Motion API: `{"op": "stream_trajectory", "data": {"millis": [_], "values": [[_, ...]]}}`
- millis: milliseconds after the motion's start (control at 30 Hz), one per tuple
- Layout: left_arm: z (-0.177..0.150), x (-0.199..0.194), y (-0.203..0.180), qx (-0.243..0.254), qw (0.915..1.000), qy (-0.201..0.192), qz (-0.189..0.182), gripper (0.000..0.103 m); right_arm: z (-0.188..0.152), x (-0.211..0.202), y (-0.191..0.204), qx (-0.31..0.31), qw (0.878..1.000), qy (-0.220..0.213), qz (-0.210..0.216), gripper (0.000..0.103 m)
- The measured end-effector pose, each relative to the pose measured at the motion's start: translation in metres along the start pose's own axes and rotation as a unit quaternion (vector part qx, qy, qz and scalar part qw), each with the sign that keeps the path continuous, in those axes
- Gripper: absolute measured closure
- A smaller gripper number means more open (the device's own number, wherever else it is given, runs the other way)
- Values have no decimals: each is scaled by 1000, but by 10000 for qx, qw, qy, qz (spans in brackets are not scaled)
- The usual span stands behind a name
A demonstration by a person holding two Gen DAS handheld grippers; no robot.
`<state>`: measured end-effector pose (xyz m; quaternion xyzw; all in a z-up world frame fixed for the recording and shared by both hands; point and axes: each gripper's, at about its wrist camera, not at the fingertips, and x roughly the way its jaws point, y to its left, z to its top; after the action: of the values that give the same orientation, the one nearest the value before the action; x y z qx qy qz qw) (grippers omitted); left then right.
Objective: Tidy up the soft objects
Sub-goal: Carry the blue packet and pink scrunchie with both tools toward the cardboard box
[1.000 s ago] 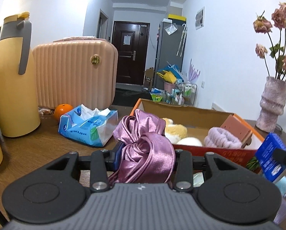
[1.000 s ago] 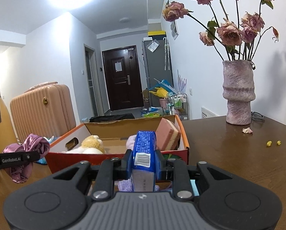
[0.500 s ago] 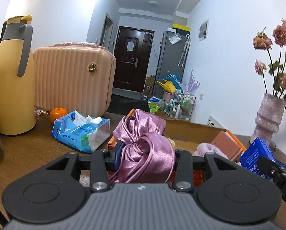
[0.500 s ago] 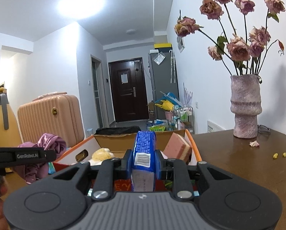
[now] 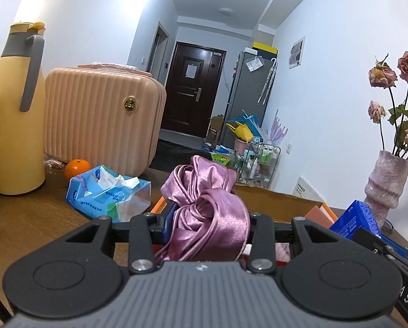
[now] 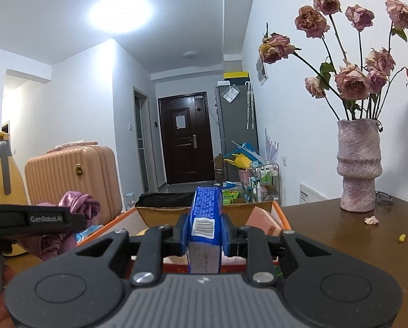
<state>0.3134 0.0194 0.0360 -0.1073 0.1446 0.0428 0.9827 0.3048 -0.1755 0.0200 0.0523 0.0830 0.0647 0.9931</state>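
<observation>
My left gripper is shut on a bunched purple satin cloth and holds it up in front of an orange-rimmed cardboard box. My right gripper is shut on a blue packet with a barcode label, held upright above the same box. The box holds a salmon sponge and a pink fluffy item, mostly hidden behind the grippers. The left gripper with the purple cloth shows at the left of the right wrist view. The blue packet shows at the right of the left wrist view.
On the wooden table stand a yellow thermos jug, a peach ribbed case, an orange and a blue tissue pack. A pink vase of dried roses stands at the right, with petals and crumbs nearby.
Both grippers have risen with their loads, so the box sits lower in both views and its contents are more hidden. The grips have not changed.
</observation>
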Motion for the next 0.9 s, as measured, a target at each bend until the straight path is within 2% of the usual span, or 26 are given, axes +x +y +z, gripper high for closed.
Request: {"op": "stream_trajectory", "data": {"millis": [900], "values": [[18,42,-9,21,9998,-162,63,63,18,49,-3,113,9999,-60,56,80]]}}
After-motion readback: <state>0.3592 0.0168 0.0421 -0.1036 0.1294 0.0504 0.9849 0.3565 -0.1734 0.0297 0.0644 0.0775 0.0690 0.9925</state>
